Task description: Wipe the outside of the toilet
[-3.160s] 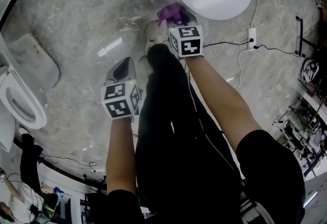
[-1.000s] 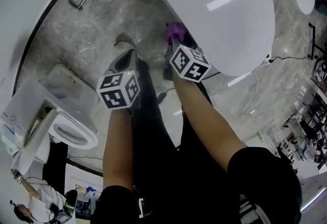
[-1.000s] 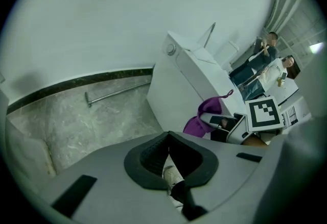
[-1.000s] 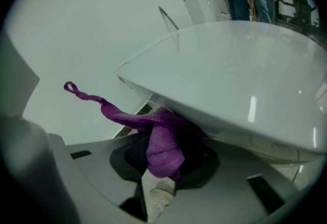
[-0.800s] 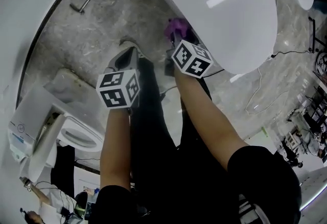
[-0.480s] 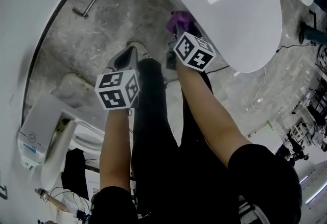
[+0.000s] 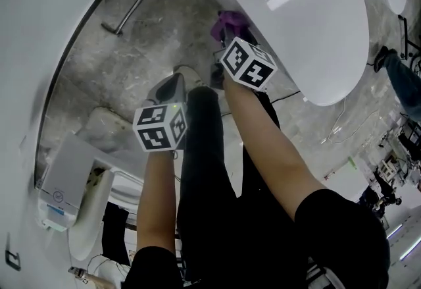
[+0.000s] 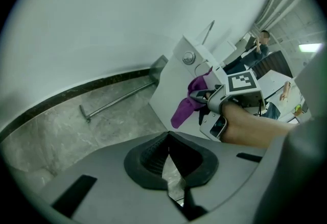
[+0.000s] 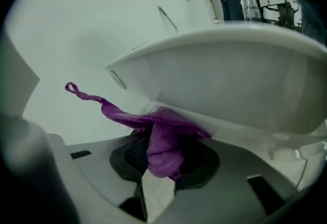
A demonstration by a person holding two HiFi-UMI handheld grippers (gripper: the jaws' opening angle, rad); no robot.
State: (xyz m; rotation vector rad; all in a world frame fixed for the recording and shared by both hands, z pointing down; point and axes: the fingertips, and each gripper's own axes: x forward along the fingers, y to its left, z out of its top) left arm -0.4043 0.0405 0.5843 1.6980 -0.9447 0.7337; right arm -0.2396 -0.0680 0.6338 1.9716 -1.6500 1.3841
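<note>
Claws are reported left to right. The left claw (image 8: 168,155) is held low beside the person's leg, above the marble floor (image 7: 125,57). Its jaws are closed together with nothing between them, and it takes no part in the wiping. A metal bar (image 8: 118,98) is noted on the floor by the wall, well apart from it.

The right claw (image 9: 160,160) is clamped on a purple cloth (image 9: 164,139). The cloth is gripped at its bunched middle, a looped tail is left free to one side, and the upper fold is pressed against the white surface beneath the overhang of the toilet (image 9: 235,82). In the head view the cloth (image 7: 227,20) is seen at the toilet (image 7: 316,18) near its rear, under the seat line.

The cloth is judged soft, light and limp; a grip across the gathered middle, as found, should keep it from slipping out under pressure. The toilet is judged rigid, fixed and glazed, hence smooth and likely slippery. No hold on it is needed; only steady contact from the cloth is called for.
</note>
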